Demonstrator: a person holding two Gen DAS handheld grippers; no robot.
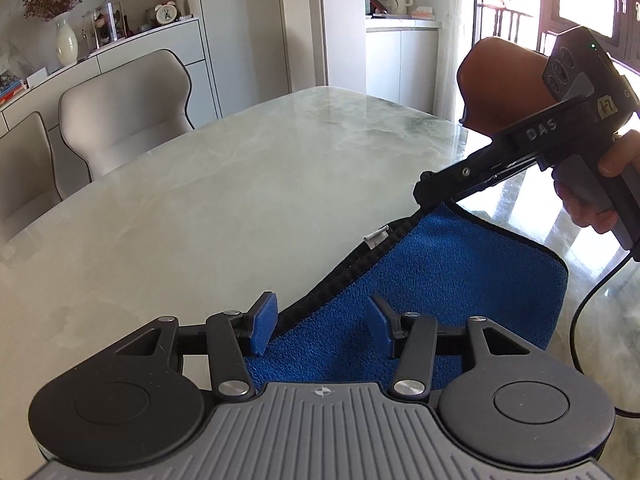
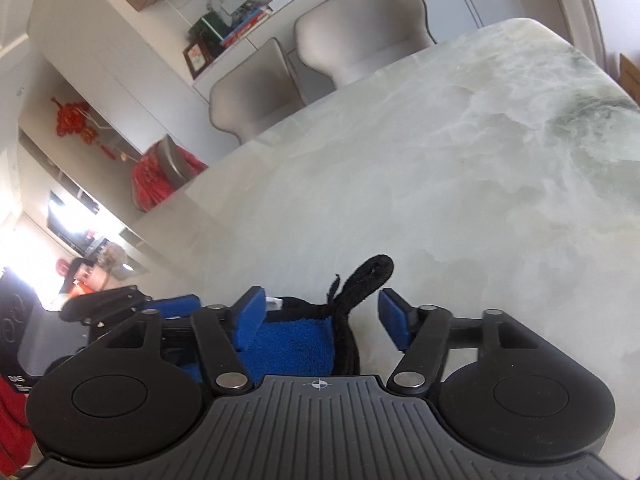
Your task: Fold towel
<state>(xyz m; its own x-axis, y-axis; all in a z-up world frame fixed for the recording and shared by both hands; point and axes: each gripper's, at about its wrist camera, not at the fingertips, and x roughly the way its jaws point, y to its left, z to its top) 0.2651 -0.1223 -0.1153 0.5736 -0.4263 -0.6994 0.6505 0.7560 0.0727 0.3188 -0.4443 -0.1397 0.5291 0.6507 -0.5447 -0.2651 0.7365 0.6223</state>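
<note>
While both grippers stand with jaws apart and pads off the cloth, the blue microfibre towel lies on the marble table at the left gripper's four o'clock; the right gripper straddles its black-hemmed corner. Soft, light and limp, it is best pinched at hemmed corners.

towel: nubby blue terry cloth, black stitched edging | table: polished pale marble, glossy | left gripper: matt black plastic, ribbed grey housing, metal rivets
</note>
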